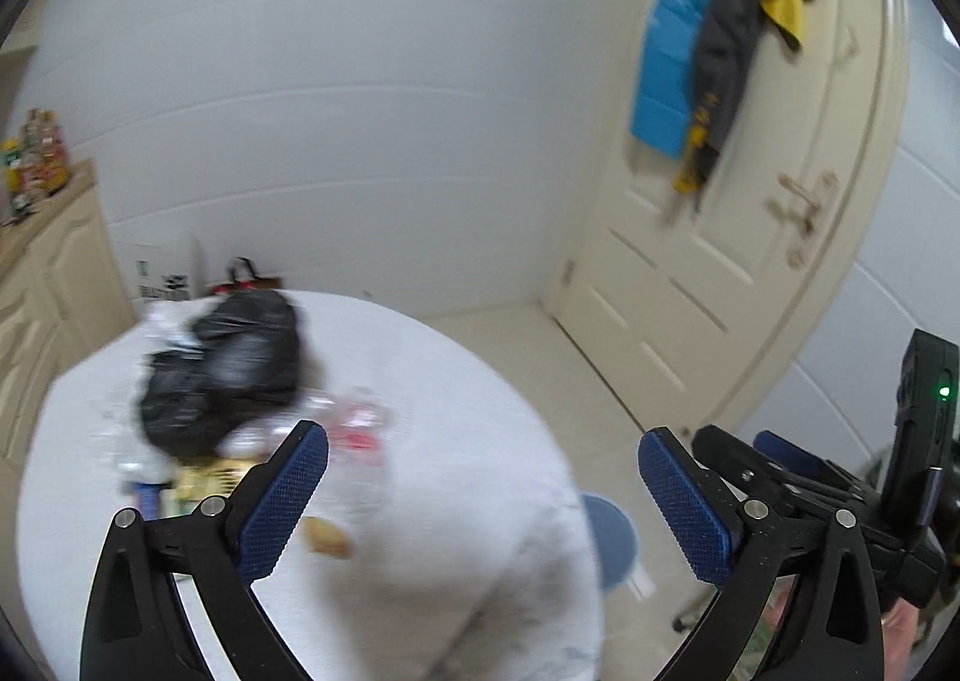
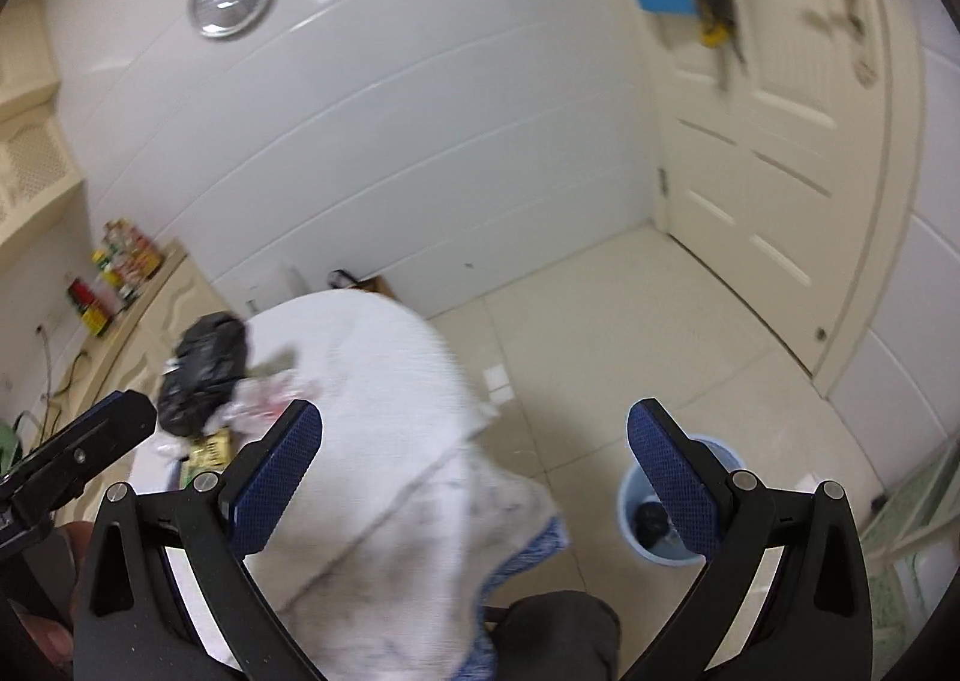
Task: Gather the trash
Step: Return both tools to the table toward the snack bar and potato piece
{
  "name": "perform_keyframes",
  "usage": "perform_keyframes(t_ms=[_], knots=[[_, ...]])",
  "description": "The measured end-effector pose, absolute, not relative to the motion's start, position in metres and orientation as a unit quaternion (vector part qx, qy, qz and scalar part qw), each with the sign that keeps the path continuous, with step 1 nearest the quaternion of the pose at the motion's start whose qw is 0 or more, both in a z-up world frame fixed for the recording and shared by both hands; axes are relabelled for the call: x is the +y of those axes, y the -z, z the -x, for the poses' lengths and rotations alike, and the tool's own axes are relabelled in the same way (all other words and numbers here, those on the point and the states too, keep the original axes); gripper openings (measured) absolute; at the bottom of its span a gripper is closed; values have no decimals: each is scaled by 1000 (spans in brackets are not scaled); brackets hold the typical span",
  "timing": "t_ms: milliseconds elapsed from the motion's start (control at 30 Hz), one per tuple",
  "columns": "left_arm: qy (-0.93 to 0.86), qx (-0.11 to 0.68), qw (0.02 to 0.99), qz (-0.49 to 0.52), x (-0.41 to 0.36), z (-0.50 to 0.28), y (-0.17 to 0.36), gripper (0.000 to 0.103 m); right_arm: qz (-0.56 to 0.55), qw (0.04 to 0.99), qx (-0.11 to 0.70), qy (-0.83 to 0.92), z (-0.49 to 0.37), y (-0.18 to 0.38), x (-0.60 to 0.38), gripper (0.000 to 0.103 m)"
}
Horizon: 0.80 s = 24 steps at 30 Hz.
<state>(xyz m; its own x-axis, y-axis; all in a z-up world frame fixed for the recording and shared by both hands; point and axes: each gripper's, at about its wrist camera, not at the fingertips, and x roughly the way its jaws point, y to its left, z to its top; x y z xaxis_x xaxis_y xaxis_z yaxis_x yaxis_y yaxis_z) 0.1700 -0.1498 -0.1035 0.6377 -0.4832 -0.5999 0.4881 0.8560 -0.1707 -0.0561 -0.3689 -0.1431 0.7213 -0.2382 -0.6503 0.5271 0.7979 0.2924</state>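
Trash point(image 1: 336, 441) sits in a blurred heap on the desk point(image 1: 456, 381), which is covered w/ a white cloth; a black bag point(image 1: 228, 369) lies on top of the heap, w/ clear plastic wrappers and a yellow packet point(image 1: 210, 477) just beside it; a small tan scrap point(image 1: 327, 538) lies apart, nearer the cam. Left tongs point(image 1: 483, 492) are spread wide w/ nothing between the blue pads; they hang above the near edge of the desk, clear of the heap. Right tongs point(image 2: 474, 480) are also spread wide and empty, over the cloth's hanging edge and the floor. Right-wrist view shows a light blue bin point(image 2: 636, 495) on the tiled floor beside the desk, something dark inside. Cream door point(image 1: 750, 213) at right has blue, grey and yellow cloths hung on it; a counter point(image 2: 156, 285) at left carries bottles and jars.
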Motion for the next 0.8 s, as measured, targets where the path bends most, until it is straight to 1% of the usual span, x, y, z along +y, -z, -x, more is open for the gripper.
perform_keyframes(t_ms=[200, 400, 600, 800], knots=[[216, 301, 929, 15, -78, -133, 102, 102, -203, 905, 314, 204, 31, 137, -325, 103], [160, 287, 944, 26, -40, -103, 119, 102, -149, 926, 306, 161, 13, 130, -282, 103], [108, 303, 946, 38, 2, -77, 140, 102, -116, 929, 330, 117, -15, 142, -238, 103], [73, 323, 942, 46, 11, -77, 151, 102, -103, 925, 357, 85, -39, 158, -207, 103]])
